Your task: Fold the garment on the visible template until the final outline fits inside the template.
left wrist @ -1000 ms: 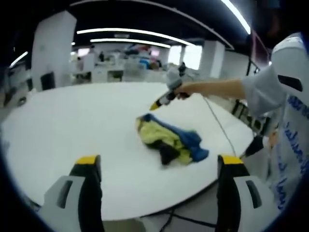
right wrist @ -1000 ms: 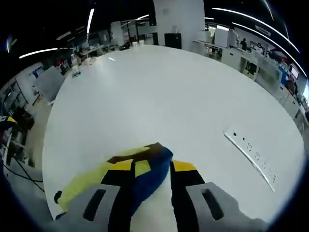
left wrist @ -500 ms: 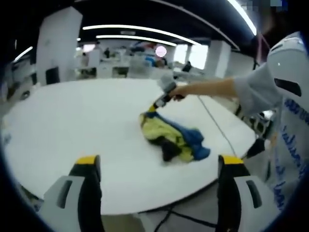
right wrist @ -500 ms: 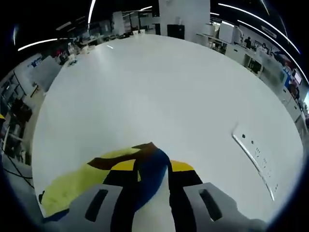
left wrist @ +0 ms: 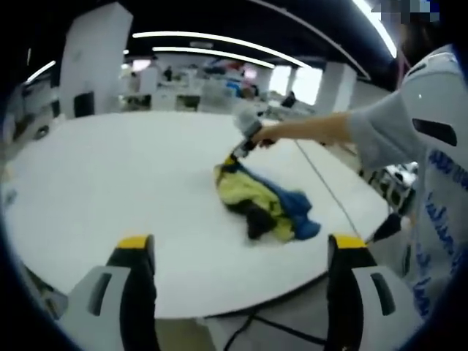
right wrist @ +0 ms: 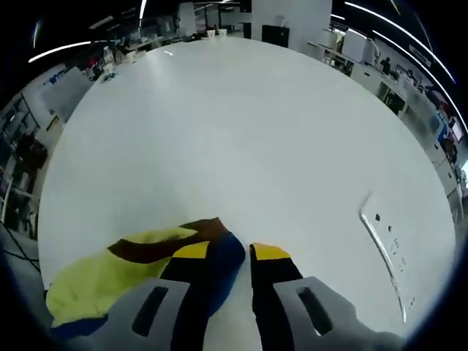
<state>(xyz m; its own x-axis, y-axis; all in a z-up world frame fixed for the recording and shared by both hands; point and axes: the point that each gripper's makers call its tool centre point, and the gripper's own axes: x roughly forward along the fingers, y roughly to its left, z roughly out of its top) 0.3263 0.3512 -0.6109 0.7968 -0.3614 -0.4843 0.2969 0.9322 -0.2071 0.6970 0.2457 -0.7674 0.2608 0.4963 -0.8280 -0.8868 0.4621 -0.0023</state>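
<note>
A crumpled yellow, blue and dark-brown garment [left wrist: 265,207] lies bunched on the white table [left wrist: 110,190].

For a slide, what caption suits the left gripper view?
Right gripper pinches a crumpled yellow-and-blue garment on the white table.

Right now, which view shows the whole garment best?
The left gripper view: the whole crumpled garment lies on the table, with the right gripper at its far end. The right gripper view shows just a near edge of it by its jaws.

Large white table [left wrist: 110,190]. Crumpled yellow, blue, brown garment [left wrist: 263,205] lies near its edge; flat white strip [right wrist: 384,252] lies well apart.
</note>
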